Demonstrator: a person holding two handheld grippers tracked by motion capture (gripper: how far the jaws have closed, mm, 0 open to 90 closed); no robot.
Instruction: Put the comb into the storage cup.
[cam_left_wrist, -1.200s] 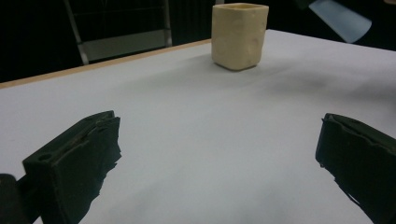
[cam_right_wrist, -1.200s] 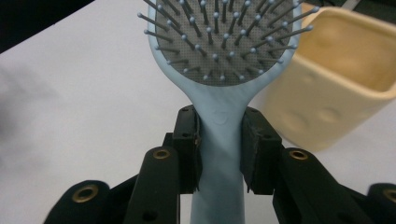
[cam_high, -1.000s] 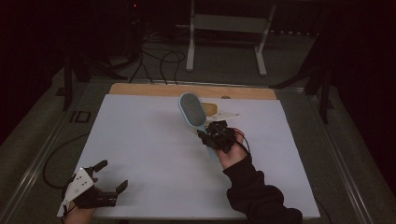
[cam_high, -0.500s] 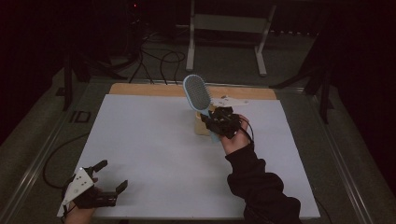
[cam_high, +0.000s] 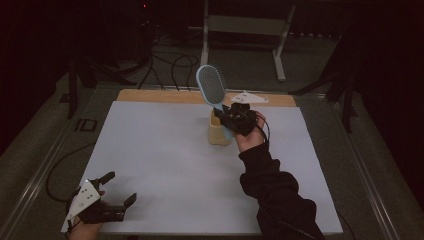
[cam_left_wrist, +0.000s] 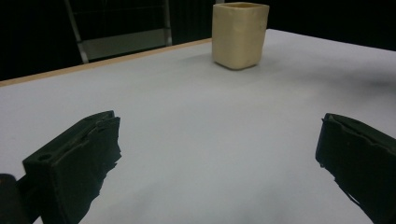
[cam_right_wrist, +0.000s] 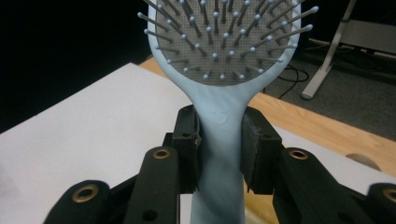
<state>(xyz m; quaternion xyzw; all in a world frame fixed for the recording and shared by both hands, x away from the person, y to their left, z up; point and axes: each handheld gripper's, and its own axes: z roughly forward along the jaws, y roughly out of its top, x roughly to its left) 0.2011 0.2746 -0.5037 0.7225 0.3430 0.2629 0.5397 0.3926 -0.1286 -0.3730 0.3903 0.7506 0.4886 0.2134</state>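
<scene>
Dark surroundings close in on a white tabletop (cam_high: 165, 150) with a wooden strip along its far edge. Near the middle of the far edge stands a cream cup (cam_high: 218, 131), and directly above it a pale blue hairbrush (cam_high: 211, 85) is held nearly upright, bristled head up, by the right claw (cam_high: 235, 117), whose pads are clenched on the handle just below the head. The handle's lower end appears to hang at or just inside the cup's mouth, though that cannot be told for certain. The step in hand is judged to be the standing of the brush in the cup. For the next move, the handle would have to be kept centred over the opening, lowered until it bears on the bottom, and only then released. At the near left corner the left claw (cam_high: 107, 202) is held released, nothing between its jaws. Compared with the earlier frames, the brush has been raised from a slanted pose and carried toward the far edge, while the left claw has been kept in place.
</scene>
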